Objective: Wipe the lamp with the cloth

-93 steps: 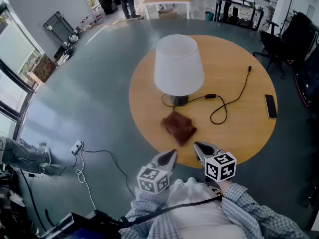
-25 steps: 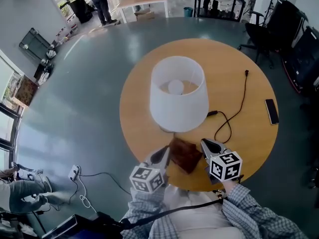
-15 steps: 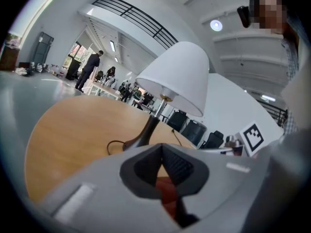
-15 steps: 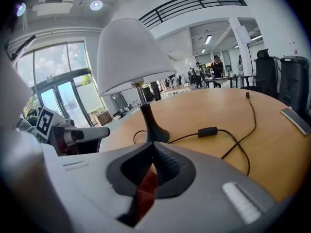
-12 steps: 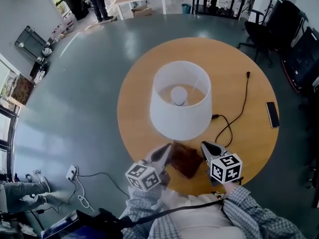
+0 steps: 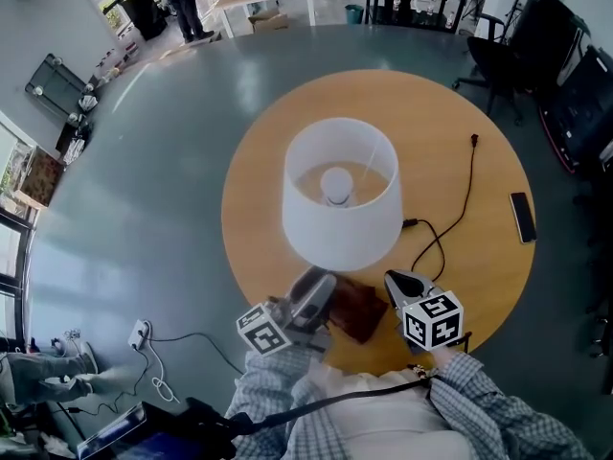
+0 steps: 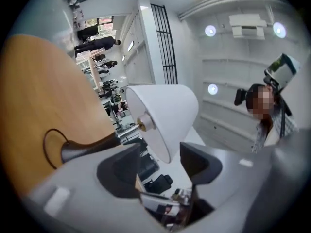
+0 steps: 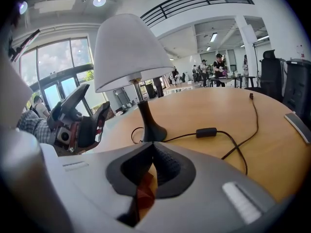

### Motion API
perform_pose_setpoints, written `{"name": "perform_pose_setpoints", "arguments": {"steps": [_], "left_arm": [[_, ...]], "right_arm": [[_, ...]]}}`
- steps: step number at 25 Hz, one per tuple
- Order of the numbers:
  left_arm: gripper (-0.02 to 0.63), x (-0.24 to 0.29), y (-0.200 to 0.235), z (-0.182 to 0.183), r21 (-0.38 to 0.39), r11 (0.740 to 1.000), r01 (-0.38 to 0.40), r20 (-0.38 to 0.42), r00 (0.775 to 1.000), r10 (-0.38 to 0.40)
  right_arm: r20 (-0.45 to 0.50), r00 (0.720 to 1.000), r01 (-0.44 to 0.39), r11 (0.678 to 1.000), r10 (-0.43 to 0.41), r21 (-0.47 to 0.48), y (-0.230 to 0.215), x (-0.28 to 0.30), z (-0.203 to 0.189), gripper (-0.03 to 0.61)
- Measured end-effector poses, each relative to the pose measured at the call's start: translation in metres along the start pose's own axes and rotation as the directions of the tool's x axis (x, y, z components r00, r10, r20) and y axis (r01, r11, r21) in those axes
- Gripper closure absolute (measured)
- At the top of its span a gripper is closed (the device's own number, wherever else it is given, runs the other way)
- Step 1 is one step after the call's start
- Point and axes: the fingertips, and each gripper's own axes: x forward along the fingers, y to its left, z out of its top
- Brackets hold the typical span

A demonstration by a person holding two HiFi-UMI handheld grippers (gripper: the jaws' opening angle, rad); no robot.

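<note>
The lamp (image 6: 340, 195) with its white shade (image 8: 129, 52) stands mid-table on a dark base (image 8: 151, 132). A brown cloth (image 6: 352, 307) lies on the wood in front of it, at the near edge. My right gripper (image 6: 393, 280) rests at the cloth's right edge. Its jaws are shut, and a fold of cloth (image 8: 142, 194) shows in the slot behind the closed tips (image 8: 153, 152). My left gripper (image 6: 319, 281) is raised off the table by the cloth's left edge. It is rolled and its jaws are opening with nothing between them (image 7: 160, 154); the shade (image 7: 165, 113) lies beyond.
The round wooden table (image 6: 259, 142) carries the lamp's black cord (image 6: 450, 214), which loops to the right, and a dark phone (image 6: 523, 217) near the right edge. My left gripper (image 8: 95, 106) shows at the left of the right gripper view. Chairs and desks stand further off on the grey floor.
My left gripper has lifted from the cloth's left edge, rolled over and opened its jaws. The right gripper and the cloth have stayed where they were.
</note>
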Motion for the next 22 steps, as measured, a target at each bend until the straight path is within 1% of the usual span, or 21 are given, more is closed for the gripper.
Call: {"name": "perform_pose_setpoints", "arguments": {"steps": [3,7,9,11,12,13,15,17,20,22], "left_arm": [[0.364,0.012,-0.010,0.011,-0.046,0.996,0.079,0.054,0.996,-0.077],[0.370,0.021,-0.022,0.022,-0.057,0.984,0.169,0.123,0.979,-0.161],[0.468,0.020,-0.025,0.026,-0.047,0.980,0.192,0.155,0.971,-0.183],[0.472,0.020,-0.026,0.026,-0.043,0.979,0.199,0.164,0.968,-0.190],[0.474,0.020,-0.026,0.026,-0.044,0.979,0.200,0.166,0.968,-0.190],[0.476,0.020,-0.026,0.026,-0.045,0.979,0.199,0.167,0.968,-0.189],[0.479,0.021,-0.025,0.026,-0.045,0.979,0.198,0.167,0.968,-0.188],[0.480,0.020,-0.026,0.026,-0.047,0.979,0.199,0.167,0.968,-0.188],[0.480,0.020,-0.027,0.025,-0.050,0.979,0.198,0.165,0.968,-0.188],[0.480,0.020,-0.027,0.026,-0.050,0.979,0.197,0.167,0.968,-0.186]], "right_arm": [[-0.030,1.000,-0.006,0.999,0.005,-0.037,0.004,0.001,-0.007,0.574],[-0.094,0.995,-0.045,0.987,0.031,-0.154,0.011,0.006,-0.020,0.574],[-0.131,0.990,-0.072,0.971,0.043,-0.226,0.015,0.010,-0.025,0.574],[-0.174,0.983,-0.110,0.951,0.061,-0.289,0.021,0.017,-0.028,0.571],[-0.198,0.977,-0.141,0.942,0.082,-0.304,0.026,0.021,-0.030,0.531],[-0.223,0.969,-0.174,0.936,0.107,-0.307,0.032,0.025,-0.033,0.472],[-0.277,0.951,-0.225,0.922,0.138,-0.314,0.040,0.035,-0.041,0.404],[-0.340,0.932,-0.251,0.900,0.126,-0.356,0.044,0.045,-0.054,0.378],[-0.427,0.901,-0.278,0.861,0.079,-0.427,0.048,0.053,-0.069,0.364],[-0.462,0.885,-0.286,0.852,0.059,-0.439,0.047,0.057,-0.081,0.362]]}}
